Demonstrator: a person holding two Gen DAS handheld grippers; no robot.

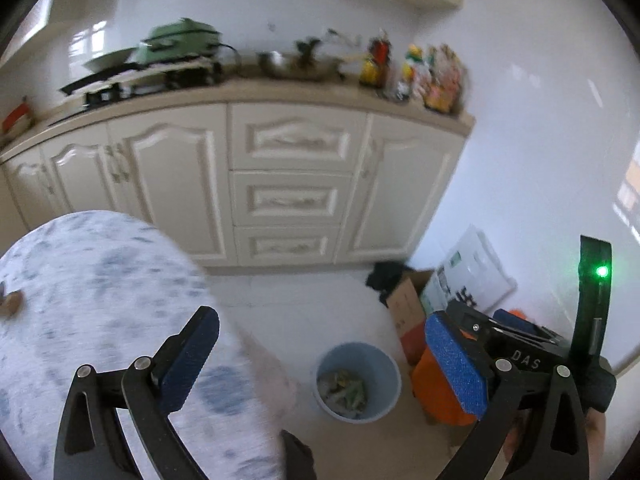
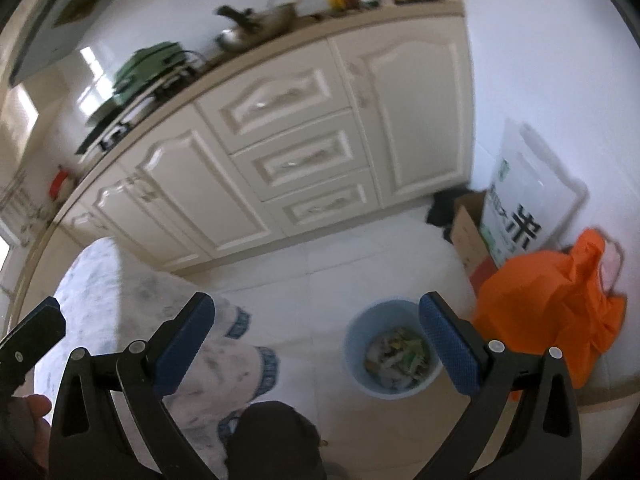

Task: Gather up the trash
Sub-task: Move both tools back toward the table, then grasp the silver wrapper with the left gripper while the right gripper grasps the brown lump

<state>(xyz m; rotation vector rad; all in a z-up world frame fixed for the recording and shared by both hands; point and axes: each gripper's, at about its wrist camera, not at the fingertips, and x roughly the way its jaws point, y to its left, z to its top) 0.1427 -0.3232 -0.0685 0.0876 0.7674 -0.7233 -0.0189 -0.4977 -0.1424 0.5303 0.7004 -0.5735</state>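
Both left gripper (image 1: 324, 360) and right gripper (image 2: 316, 344) gape wide and empty above the blue bin (image 2: 394, 354) of scraps; drop looks done, next swing left to the table (image 1: 100, 280) for more trash.

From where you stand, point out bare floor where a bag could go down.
Free: the white tiles between the cabinet base and the blue bin. Crowded: the corner right of the bin, with the orange bag, cardboard box and white sack.

Right gripper (image 2: 316, 344) jaws wide, empty, above trash-filled blue bin (image 2: 394, 354)
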